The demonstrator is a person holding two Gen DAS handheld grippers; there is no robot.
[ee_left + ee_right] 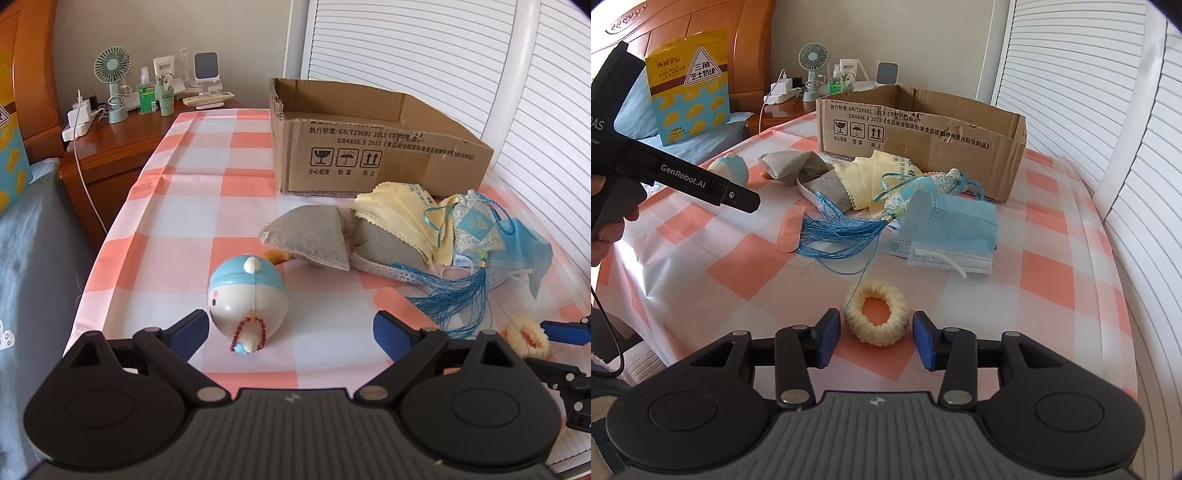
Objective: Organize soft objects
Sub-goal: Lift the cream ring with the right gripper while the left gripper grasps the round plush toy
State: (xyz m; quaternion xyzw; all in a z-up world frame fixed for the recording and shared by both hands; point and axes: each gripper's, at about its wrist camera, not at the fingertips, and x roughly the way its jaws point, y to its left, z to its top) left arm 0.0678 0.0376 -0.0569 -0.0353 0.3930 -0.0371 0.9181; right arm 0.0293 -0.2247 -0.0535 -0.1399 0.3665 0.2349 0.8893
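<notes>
My left gripper (pixel 291 334) is open; a blue-and-white squishy doll (pixel 247 291) lies just ahead of it, nearer its left finger and untouched. My right gripper (pixel 877 341) is open, and a pale yellow scrunchie (pixel 875 338) lies on the cloth between its blue pads with a small gap on each side. The scrunchie (pixel 517 332) also shows at the far right of the left wrist view. Behind are grey pouches (pixel 798 162), yellow cloths (pixel 864 177), a blue tasselled sachet (pixel 923 184) and blue face masks (pixel 956 229). An open cardboard box (pixel 923 147) stands at the back.
A pink-and-white checked cloth (pixel 192 221) covers the table. At the left, a hand (pixel 605 229) holds the left tool's black body (pixel 683 177). A wooden nightstand (pixel 110 155) carries a fan, bottles and a power strip. White louvred doors (pixel 1089 110) stand to the right.
</notes>
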